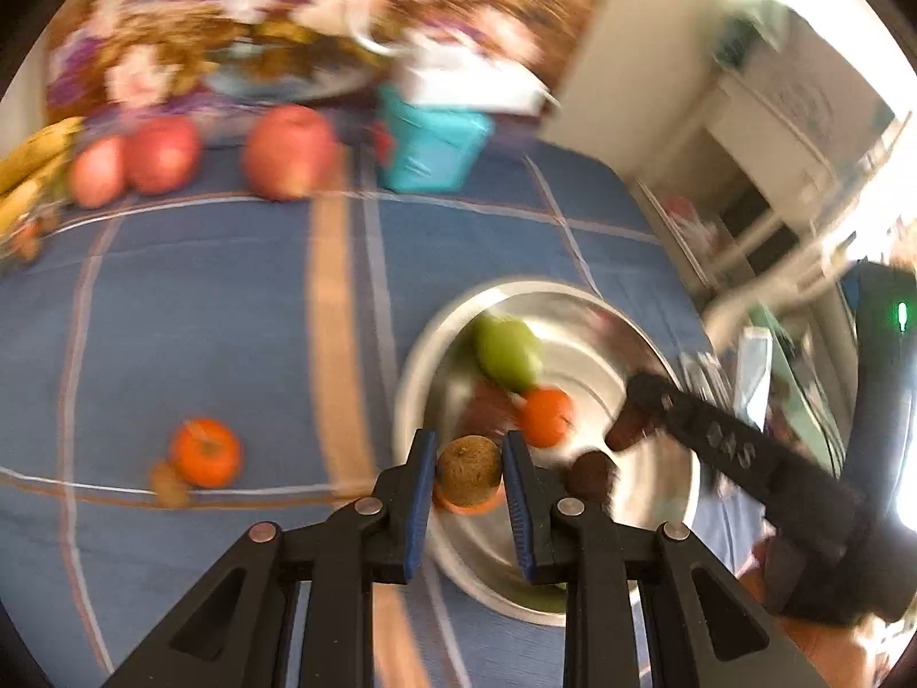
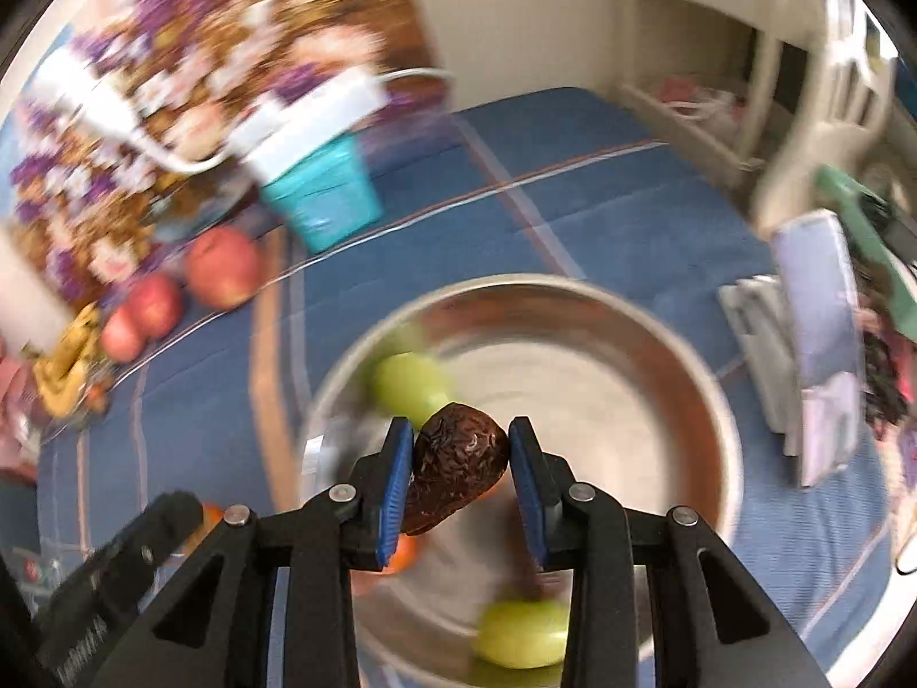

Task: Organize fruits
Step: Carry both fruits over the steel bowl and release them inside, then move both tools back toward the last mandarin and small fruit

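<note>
My left gripper (image 1: 469, 473) is shut on a brown round fruit (image 1: 469, 470) and holds it over the near rim of the steel bowl (image 1: 424, 367). The bowl holds a green fruit (image 1: 507, 352) and a tangerine (image 1: 547, 415). My right gripper (image 2: 460, 461) is shut on a wrinkled dark date (image 2: 458, 467) above the same bowl (image 2: 676, 344), where two green fruits (image 2: 410, 381) lie. The right gripper also shows in the left wrist view (image 1: 616, 450), over the bowl's right side. A tangerine (image 1: 205, 452) lies on the blue cloth to the left.
Three red apples (image 1: 289, 152) and bananas (image 1: 34, 163) lie at the far left of the blue checked cloth (image 1: 200, 298). A teal box (image 1: 430, 149) stands behind. White furniture (image 1: 762, 132) and clutter stand to the right of the cloth's edge.
</note>
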Available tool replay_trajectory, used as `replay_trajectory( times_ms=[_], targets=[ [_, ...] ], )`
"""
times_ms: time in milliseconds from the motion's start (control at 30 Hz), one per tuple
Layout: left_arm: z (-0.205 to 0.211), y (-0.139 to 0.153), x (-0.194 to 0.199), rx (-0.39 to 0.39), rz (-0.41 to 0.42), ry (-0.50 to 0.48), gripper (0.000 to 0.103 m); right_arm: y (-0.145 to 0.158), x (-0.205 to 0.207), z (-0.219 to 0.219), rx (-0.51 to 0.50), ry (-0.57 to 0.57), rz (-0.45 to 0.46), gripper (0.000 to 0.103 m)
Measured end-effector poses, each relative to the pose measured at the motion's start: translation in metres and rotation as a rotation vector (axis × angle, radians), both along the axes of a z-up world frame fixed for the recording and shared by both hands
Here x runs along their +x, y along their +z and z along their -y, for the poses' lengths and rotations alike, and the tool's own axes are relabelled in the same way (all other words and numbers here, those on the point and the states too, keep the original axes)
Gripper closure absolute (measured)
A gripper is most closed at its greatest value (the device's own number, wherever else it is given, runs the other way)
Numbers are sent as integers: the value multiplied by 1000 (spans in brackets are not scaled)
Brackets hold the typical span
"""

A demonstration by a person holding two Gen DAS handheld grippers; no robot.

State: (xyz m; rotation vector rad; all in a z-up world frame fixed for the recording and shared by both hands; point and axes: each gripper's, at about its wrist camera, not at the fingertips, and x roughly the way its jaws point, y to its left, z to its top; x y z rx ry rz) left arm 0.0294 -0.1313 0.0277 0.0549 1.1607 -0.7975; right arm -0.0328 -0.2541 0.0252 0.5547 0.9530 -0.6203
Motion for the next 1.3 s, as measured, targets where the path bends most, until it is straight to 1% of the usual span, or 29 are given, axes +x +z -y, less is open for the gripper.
replay_trajectory(
  times_ms=[133,233,367,500,633,733,767,833,867,900,933,967,1000,1067,1133,1167,1233,1267,1300],
  targets=[
    [20,-9,-16,35,-10,-60,77,-3,-17,19,-3,-60,-14,67],
    [27,-12,-23,47,-17,-79,77,-5,-23,26,-3,-87,-24,67],
    [29,-16,-24,58,-27,-88,75,-6,-24,28,6,-93,-25,67],
    [29,-20,-22,59,-44,-78,70,-6,-21,26,7,-82,-24,66],
    [21,-20,-17,54,-55,-55,70,-5,-21,23,7,-75,-25,64],
    [5,-20,-6,49,-64,-3,70,-5,-20,20,9,-64,-26,61],
    [0,-20,-2,53,-65,15,67,-4,-19,18,7,-58,-28,61],
    [-16,-21,9,72,-62,75,48,-4,-17,14,5,-48,-31,60],
    [-23,-21,14,83,-57,108,33,-4,-16,12,3,-41,-34,52],
    [-35,-22,22,93,-51,157,26,-4,-15,10,3,-34,-38,39],
    [-42,-22,27,102,-50,186,24,-4,-14,8,5,-29,-38,34],
    [-51,-24,33,116,-53,222,19,-4,-13,7,9,-26,-34,32],
    [-62,-26,40,135,-60,262,11,-5,-12,5,15,-20,-32,32],
    [-79,-30,49,157,-63,321,6,-6,-9,1,20,-3,-36,29],
    [-97,-30,58,167,-59,378,5,-7,-6,-3,19,8,-42,22],
    [-104,-29,61,170,-53,400,1,-7,-5,-5,15,13,-43,20],
    [-122,-26,68,175,-30,454,0,-6,-2,-8,9,26,-47,20],
    [-129,-25,70,181,-19,475,0,-7,0,-11,5,30,-49,17],
    [-136,-23,71,190,-6,500,0,-7,2,-14,-2,37,-50,9]
  ],
)
